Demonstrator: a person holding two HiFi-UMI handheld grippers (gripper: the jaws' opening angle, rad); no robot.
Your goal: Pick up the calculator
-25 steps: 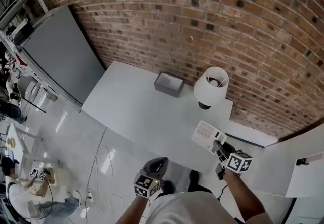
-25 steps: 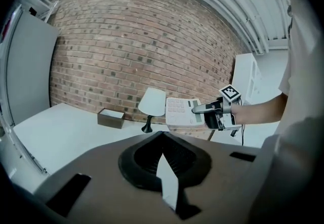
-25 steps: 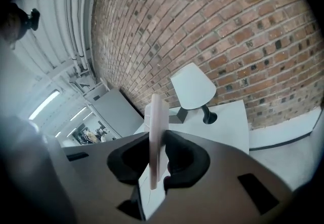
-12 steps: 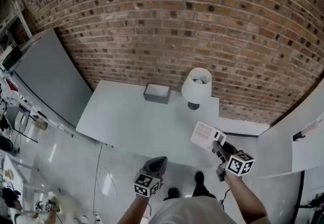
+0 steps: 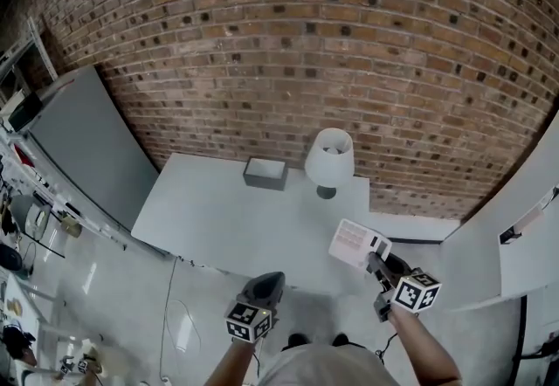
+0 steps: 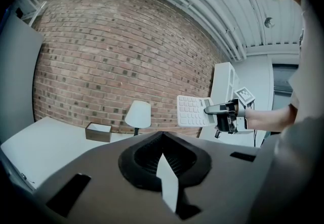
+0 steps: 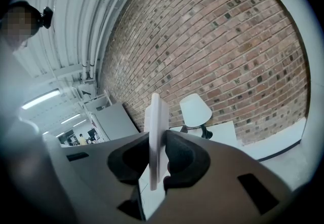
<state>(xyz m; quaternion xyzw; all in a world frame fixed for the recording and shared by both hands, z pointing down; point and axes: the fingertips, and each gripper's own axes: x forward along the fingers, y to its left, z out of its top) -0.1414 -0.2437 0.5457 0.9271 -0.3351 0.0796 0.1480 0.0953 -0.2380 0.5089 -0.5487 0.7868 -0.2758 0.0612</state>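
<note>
The white calculator (image 5: 354,243) hangs in the air off the near right corner of the white table (image 5: 236,218). My right gripper (image 5: 373,255) is shut on its right edge. In the right gripper view the calculator (image 7: 157,121) stands edge-on between the two pads. From the left gripper view its keypad (image 6: 191,111) faces me, with the right gripper (image 6: 218,110) clamped on its side. My left gripper (image 5: 270,277) hovers lower left of it, below the table's front edge, jaws shut with nothing held. Its dark jaws (image 6: 162,137) meet at their tips.
A white-shaded lamp (image 5: 329,157) and a small grey box (image 5: 265,173) stand at the table's back edge against the brick wall (image 5: 349,44). A grey panel (image 5: 87,148) leans at the left. White furniture (image 5: 515,244) stands at the right. Cables lie on the floor (image 5: 188,323).
The right gripper has carried the calculator up and back from over the table's right end. The left gripper has risen a little. The table now looks farther away.
</note>
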